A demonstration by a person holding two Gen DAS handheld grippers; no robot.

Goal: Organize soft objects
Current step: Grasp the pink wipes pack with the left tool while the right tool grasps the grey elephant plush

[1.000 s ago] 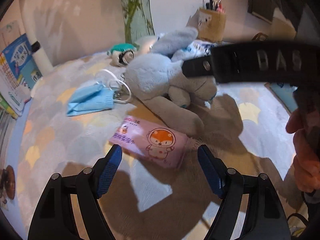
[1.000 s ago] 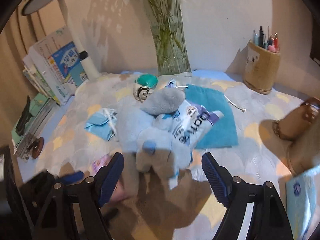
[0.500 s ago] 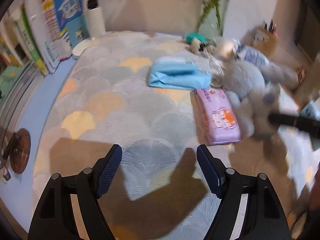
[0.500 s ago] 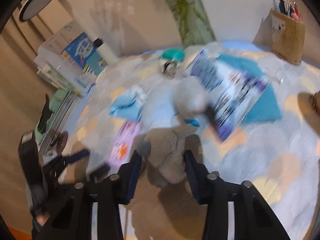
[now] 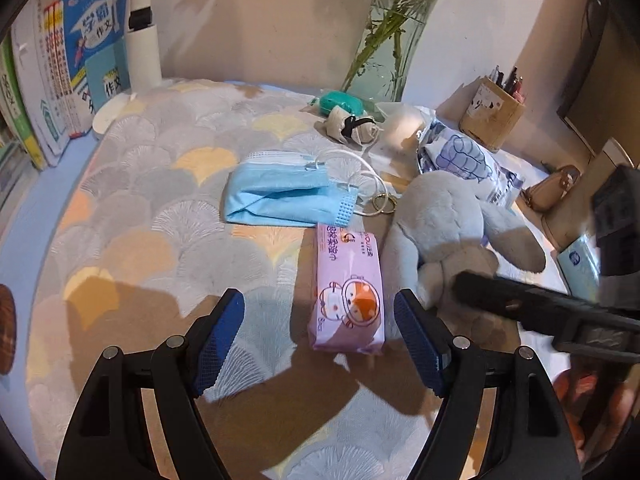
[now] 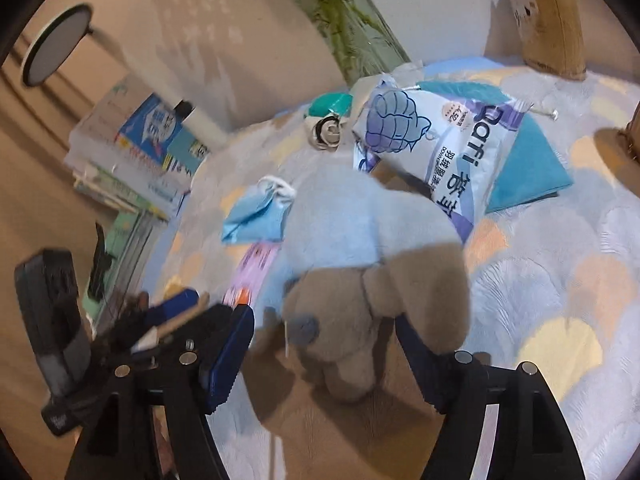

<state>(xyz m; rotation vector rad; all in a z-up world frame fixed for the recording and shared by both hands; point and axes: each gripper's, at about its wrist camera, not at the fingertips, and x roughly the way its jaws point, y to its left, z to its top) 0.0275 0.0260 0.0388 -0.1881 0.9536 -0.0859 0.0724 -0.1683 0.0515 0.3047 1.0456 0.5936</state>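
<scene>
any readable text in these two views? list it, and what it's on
"作文": blue book leaning at the wall, large on its cover and again on the panel below.
"Dafi": white and blue plastic pack; first letter uncertain, small print unreadable.
Pink tissue pack: printed characters too small to read.
Other book spines: blurred.

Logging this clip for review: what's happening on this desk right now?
A person works two handheld tongs over a patterned mat. The right tongs, jaws just reopened, straddle the grey plush toy without clamping it. The left tongs hover open near the pink tissue pack; nothing is held.
</scene>
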